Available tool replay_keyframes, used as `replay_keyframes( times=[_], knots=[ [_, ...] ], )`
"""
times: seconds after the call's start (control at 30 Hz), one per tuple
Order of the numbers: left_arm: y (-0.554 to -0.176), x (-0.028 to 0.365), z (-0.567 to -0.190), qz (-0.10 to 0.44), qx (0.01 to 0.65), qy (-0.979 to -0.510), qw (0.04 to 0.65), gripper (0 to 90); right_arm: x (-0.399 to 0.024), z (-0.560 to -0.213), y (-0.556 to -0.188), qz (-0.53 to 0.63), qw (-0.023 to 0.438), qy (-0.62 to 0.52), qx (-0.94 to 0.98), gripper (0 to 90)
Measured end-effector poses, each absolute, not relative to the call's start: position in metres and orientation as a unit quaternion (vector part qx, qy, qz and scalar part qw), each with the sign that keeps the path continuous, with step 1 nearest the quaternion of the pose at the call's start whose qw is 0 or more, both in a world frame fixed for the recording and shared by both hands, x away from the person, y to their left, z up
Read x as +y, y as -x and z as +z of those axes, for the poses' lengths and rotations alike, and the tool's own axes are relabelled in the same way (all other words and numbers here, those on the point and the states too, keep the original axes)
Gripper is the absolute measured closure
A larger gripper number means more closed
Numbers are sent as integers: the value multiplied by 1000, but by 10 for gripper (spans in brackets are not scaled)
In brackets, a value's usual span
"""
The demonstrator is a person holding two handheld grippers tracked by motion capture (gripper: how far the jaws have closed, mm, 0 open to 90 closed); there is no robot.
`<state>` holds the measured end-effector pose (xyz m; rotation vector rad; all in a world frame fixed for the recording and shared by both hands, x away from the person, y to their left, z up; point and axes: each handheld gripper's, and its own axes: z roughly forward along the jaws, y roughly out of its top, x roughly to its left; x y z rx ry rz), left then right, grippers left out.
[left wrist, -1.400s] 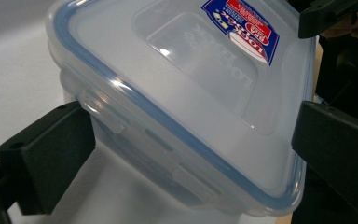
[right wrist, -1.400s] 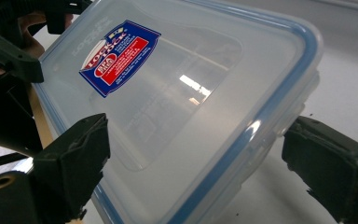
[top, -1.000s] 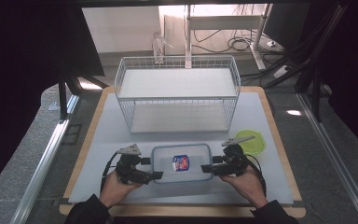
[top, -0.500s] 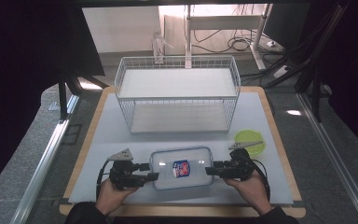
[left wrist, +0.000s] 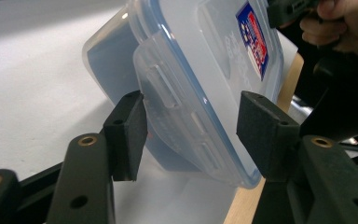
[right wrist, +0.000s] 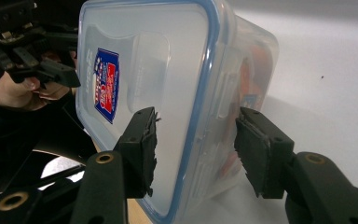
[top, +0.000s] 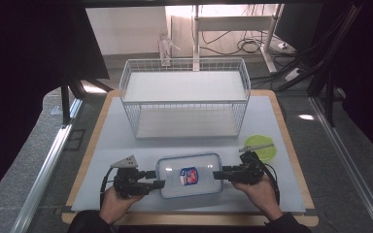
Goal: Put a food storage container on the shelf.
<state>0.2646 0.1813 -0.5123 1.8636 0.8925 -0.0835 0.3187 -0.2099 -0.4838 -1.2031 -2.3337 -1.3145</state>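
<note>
The left gripper (top: 159, 184) has been closing about the left end of the clear lidded container (top: 189, 174), its pads beside the latch flap with a gap showing. The container lies on the white mat (top: 126, 141), near the front edge. The right gripper (top: 218, 174) stands half-closed about the right end, whether its pads press I cannot tell.

The left gripper (left wrist: 191, 135) straddles the latch end of the clear lidded container (left wrist: 200, 70) on the white table (left wrist: 32, 93).

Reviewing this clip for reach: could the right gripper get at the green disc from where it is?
Probably yes: the green disc lies on open mat just beyond the right gripper, nothing between them, though its jaws now straddle the clear container.
</note>
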Motion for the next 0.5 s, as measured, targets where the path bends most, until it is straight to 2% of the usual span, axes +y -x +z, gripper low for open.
replay_keyframes(
  times=[0.1,0.23,0.4,0.5],
  knots=[
    [-266,183,-516,-50,382,-762,520,444,-210,-483,-313,-447,97,412,-788,496],
    [-267,181,-521,-70,397,-753,519,403,-211,-483,-310,-447,101,416,-785,504],
    [-268,184,-518,-79,412,-740,526,477,-212,-484,-307,-447,110,426,-779,533],
    [-271,186,-515,-74,421,-734,527,492,-210,-483,-306,-448,105,425,-779,543]
  ],
)
